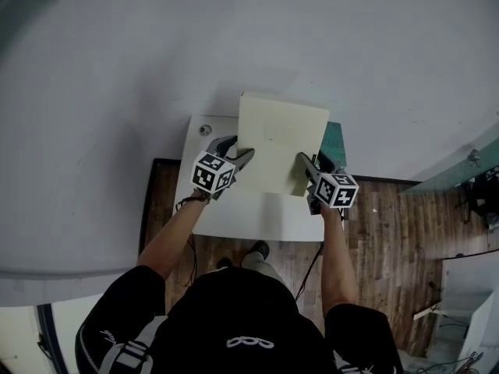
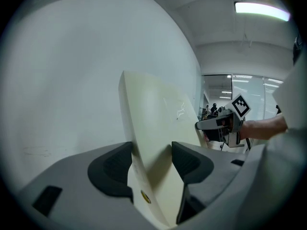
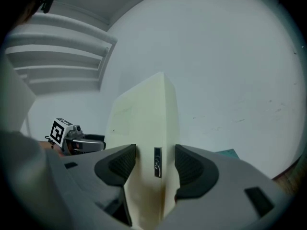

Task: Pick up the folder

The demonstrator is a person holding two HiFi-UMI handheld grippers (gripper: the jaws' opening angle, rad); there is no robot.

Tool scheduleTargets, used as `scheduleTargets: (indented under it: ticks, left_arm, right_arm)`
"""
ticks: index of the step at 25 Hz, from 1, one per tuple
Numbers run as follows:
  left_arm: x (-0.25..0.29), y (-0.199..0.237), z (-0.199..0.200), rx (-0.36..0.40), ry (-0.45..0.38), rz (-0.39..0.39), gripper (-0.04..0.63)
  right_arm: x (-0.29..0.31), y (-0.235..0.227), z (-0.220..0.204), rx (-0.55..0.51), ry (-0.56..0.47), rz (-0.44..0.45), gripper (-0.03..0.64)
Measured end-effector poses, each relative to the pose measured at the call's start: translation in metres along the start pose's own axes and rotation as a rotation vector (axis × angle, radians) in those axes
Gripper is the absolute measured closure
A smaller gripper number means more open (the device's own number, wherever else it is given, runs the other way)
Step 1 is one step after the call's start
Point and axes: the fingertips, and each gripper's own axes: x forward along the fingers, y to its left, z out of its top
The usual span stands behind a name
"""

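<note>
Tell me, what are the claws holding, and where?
The cream rectangular card folder: the left claw grips its left edge, the right claw its right edge.

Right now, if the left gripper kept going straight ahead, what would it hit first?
The folder, which is clamped between its jaws; the left gripper would just push it along. Beyond that, probably the white wall, though depth is unclear.

Office-like workroom.
White desk [image 1: 257, 216] against a plain wall [image 1: 117, 68], wood-plank floor [image 1: 390, 224], glass partitions [image 2: 249, 92], strip ceiling light [image 2: 261, 11].
</note>
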Motion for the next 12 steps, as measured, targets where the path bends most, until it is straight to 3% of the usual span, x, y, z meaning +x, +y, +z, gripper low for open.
scheduleTargets:
  ticks: [12]
  left_arm:
    - [-0.059,-0.027,-0.017,0.02,-0.004,-0.033,0.334]
  right_arm:
    - [-0.05,0.054,-0.024,-0.014,-0.019,-0.04,0.345]
